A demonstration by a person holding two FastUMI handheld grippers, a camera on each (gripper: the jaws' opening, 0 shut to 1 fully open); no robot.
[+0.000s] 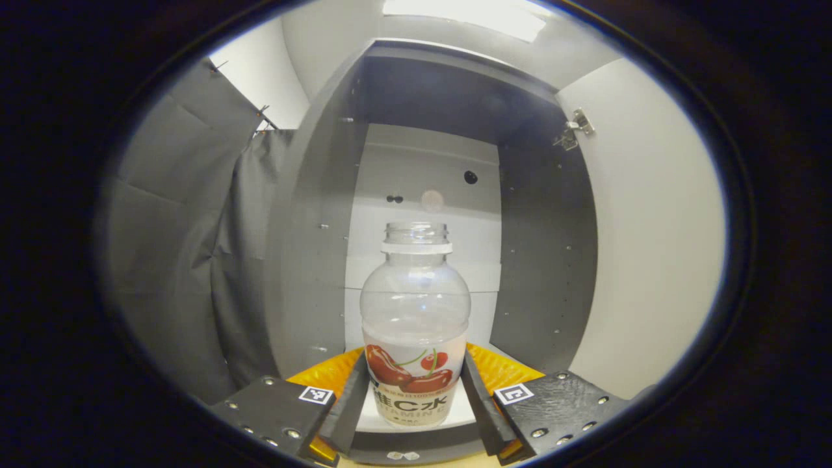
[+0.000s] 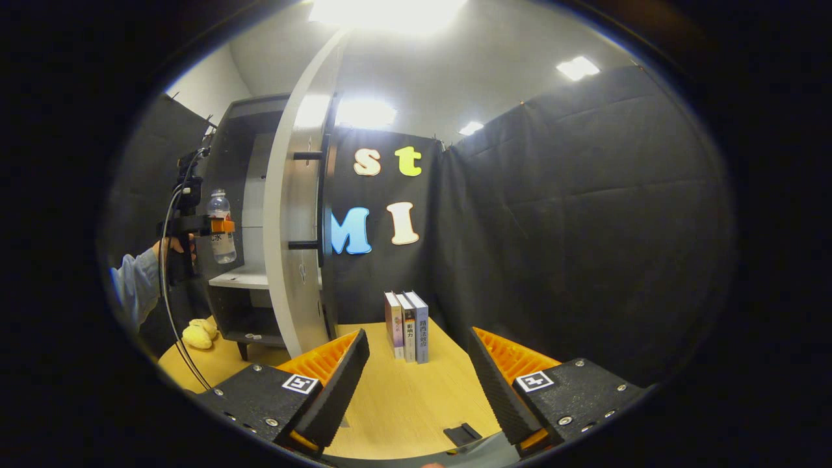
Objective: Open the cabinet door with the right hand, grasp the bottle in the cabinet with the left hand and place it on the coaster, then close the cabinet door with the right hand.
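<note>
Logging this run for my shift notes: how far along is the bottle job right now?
Done: the cabinet door stands open. In hand: the left claw is shut on the bottle, which the right gripper view shows held in front of the cabinet, above its shelf. Left: setting it on the coaster, then closing the door with the open, empty right claw.

The left gripper (image 1: pixel 416 396) clamps the bottle (image 1: pixel 415 325) upright between both fingers, low on its label. Behind it stands the open cabinet (image 1: pixel 312 227), door (image 1: pixel 650 227) swung right.
</note>
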